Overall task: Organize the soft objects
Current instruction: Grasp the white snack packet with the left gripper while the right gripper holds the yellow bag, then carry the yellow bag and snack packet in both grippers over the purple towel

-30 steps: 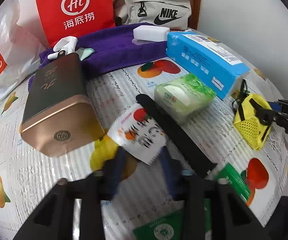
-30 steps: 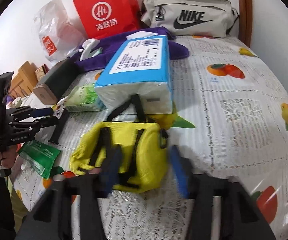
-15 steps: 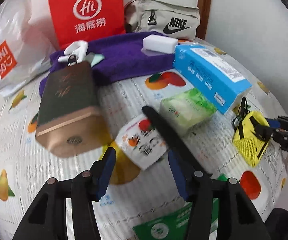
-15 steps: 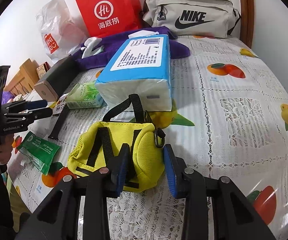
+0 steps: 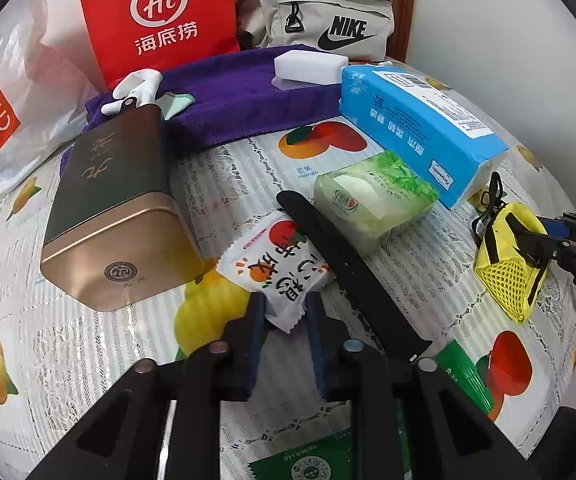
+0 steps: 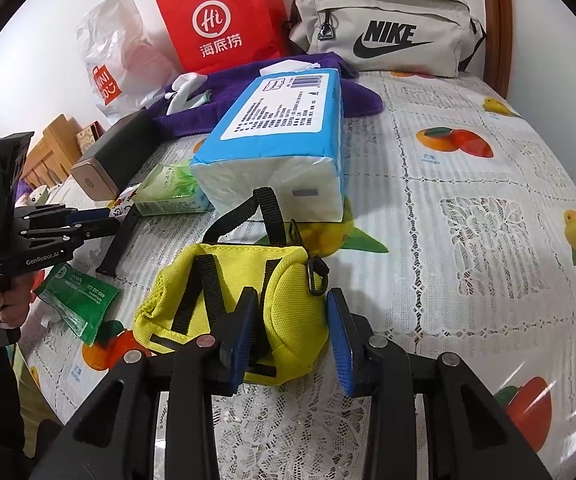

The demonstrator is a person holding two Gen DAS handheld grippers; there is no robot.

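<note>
My left gripper [image 5: 286, 308] is open, its blue fingers on either side of the near corner of a white snack packet [image 5: 278, 268] with orange print; it also shows in the right wrist view [image 6: 118, 220]. My right gripper [image 6: 292, 316] is open around the near end of a yellow mesh pouch [image 6: 248, 308] with black straps, which lies on the tablecloth; the pouch also shows in the left wrist view [image 5: 508, 264]. A green tissue pack [image 5: 372, 196], a blue tissue pack [image 5: 420, 128] and a purple towel [image 5: 240, 96] lie further back.
A gold-and-dark tin box [image 5: 116, 208] lies left of the packet. A black strap [image 5: 344, 268] runs beside it. Green sachets [image 5: 460, 372] lie near the front. A white block [image 5: 310, 68], red bag [image 5: 156, 16], Nike bag [image 5: 320, 20] and Miniso bag [image 5: 4, 112] stand behind.
My left gripper moved forward and narrowed around the snack packet's corner. My right gripper opened wider and sits around the yellow pouch's end.
</note>
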